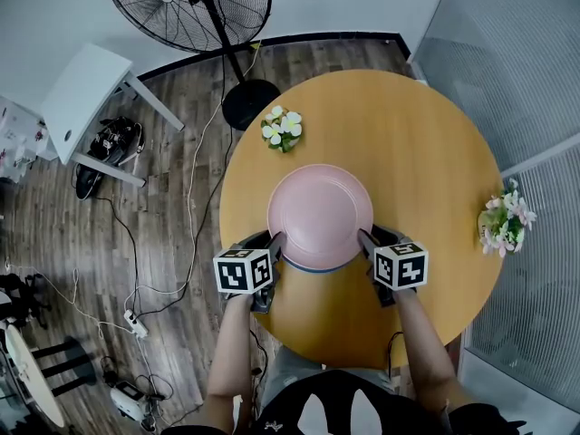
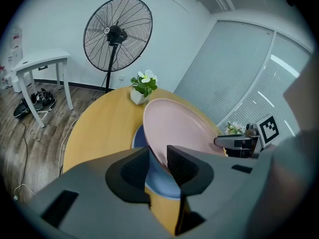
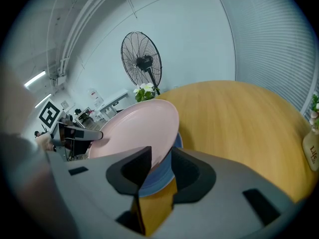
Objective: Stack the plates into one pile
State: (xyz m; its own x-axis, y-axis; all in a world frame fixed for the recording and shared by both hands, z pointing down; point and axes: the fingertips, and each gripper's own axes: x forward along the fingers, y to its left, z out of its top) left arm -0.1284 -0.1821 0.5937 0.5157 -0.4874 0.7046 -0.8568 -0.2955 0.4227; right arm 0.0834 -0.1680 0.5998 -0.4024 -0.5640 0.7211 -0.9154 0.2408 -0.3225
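So we've got a big round wooden table [image 1: 435, 143] taking up most of the head view, sitting on a dark wood floor; behind it stands a black pedestal fan [image 1: 188, 7], and off to the left there's a small white side table [image 1: 82, 98] with some cables trailing on the floor near it.

Near the table's closer edge is the pink plate [image 1: 319, 214]. We're holding it by opposite sides of its rim, and from the gripper views it sits a bit tilted rather than flat. Right underneath it is a blue plate [image 2: 159, 179] lying on the table, with just a sliver of its edge peeking out below the pink one in the head view. We can't tell whether the two plates are touching yet or whether there's a gap.

The left gripper [image 1: 275, 240] has its jaws pinched narrow on the left side of the pink plate's rim; the right gripper [image 1: 365, 236] is doing the same on the right side, pads squeezed onto the rim.

Smallest bits: a little potted flower [image 1: 283, 129] at the table's far-left edge, and another flower pot [image 1: 504, 220] over by the right edge, both well clear of the plates.
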